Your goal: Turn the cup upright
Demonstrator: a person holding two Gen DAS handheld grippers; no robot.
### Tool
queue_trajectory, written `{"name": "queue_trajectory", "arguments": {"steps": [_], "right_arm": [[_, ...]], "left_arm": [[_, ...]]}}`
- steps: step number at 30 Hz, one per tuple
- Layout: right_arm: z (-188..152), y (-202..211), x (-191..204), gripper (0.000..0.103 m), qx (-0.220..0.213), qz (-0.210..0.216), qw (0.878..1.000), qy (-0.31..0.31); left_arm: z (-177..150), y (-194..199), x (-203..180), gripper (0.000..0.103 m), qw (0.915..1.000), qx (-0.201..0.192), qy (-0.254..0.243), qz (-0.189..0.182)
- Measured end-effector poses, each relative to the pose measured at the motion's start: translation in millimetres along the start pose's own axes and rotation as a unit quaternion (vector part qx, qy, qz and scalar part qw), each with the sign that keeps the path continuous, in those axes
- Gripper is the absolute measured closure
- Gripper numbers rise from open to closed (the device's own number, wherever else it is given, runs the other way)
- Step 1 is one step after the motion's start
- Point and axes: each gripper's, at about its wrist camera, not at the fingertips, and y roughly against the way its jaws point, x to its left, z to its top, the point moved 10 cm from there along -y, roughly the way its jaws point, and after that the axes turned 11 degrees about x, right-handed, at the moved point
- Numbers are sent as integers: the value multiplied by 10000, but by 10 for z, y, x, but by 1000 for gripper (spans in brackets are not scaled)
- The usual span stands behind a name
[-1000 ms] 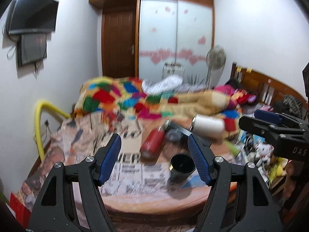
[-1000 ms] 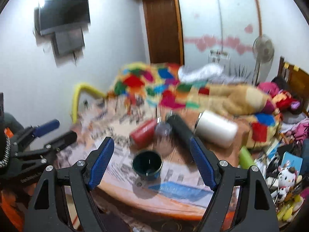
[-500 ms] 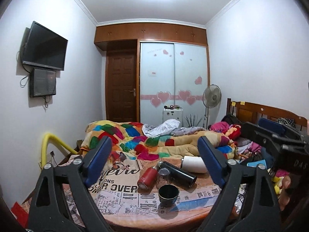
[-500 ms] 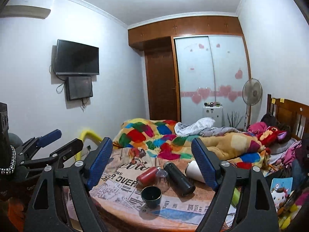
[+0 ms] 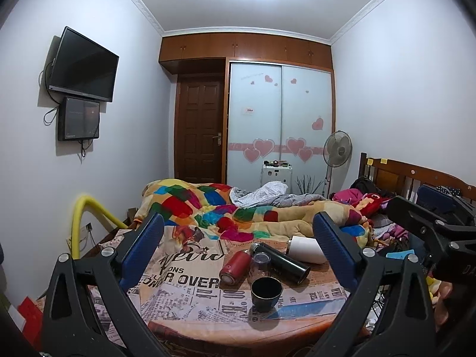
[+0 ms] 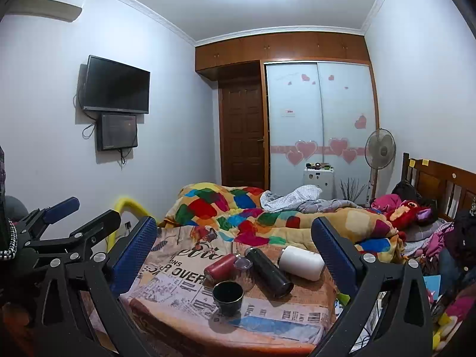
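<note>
A small dark cup (image 5: 265,289) stands upright, mouth up, near the front edge of a table covered with a newsprint cloth (image 5: 184,285); it also shows in the right wrist view (image 6: 228,298). Behind it lie a red bottle (image 5: 234,267), a clear glass (image 5: 259,263), a black flask (image 5: 281,263) and a white bottle (image 5: 306,249), all on their sides. My left gripper (image 5: 238,253) is open and empty, held back from the table. My right gripper (image 6: 235,255) is open and empty, also held back.
A bed with a patchwork quilt (image 5: 226,208) lies behind the table. A yellow pipe (image 5: 86,214) curves at the left wall. Toys and clutter (image 6: 446,312) crowd the right side. A fan (image 5: 337,148) stands by the wardrobe.
Both grippers have pulled back and tilted up from the table; the cup and bottles now look smaller and farther. The cup stays upright in the same place.
</note>
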Motion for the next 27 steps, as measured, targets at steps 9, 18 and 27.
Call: {"name": "queue_trajectory", "arguments": {"steps": [9, 18, 27], "right_arm": [[-11, 16, 8, 0, 13, 7, 10000, 13], [-12, 41, 19, 0, 12, 7, 10000, 6], [-38, 57, 21, 0, 19, 6, 10000, 6]], "left_arm": [[-19, -3, 9, 2, 10000, 24, -15, -8], [-27, -9, -9, 1, 10000, 37, -39, -37], [-26, -31, -44, 1, 9999, 65, -54, -73]]}}
